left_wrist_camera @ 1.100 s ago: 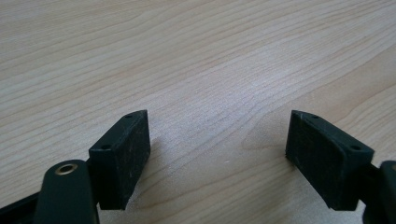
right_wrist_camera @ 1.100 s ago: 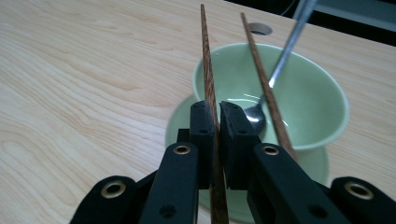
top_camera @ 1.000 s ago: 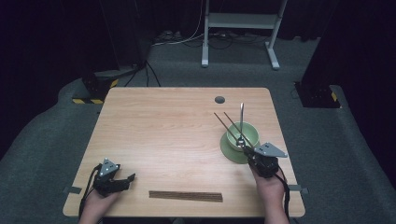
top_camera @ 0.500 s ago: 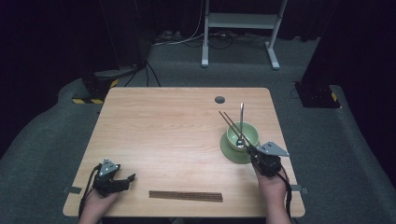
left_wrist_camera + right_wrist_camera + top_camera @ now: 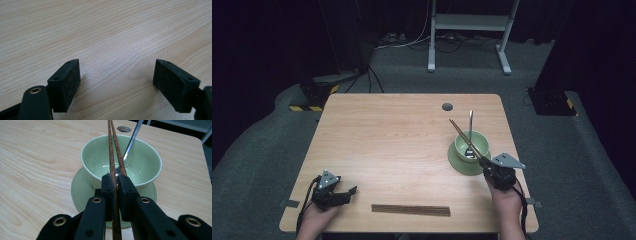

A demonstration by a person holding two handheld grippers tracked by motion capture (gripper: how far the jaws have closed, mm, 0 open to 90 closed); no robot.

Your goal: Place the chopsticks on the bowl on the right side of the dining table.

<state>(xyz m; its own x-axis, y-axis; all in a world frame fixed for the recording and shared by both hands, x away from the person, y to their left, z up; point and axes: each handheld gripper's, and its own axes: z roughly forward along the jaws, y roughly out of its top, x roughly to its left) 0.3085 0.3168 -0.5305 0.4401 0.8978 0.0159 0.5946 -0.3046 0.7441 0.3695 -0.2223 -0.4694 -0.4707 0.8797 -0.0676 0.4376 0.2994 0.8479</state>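
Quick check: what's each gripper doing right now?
Left gripper: open, holding nothing, low over the bare table.
Right gripper: closed on a pair of wooden chopsticks pointing over the green bowl.

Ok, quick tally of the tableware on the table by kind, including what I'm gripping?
Chopsticks in the right gripper: 2
Chopsticks lying at the near table edge: a dark bundle, count unclear, at least 2
Green bowl: 1
Green saucer under it: 1
Metal spoon in the bowl: 1
Total: at least 7
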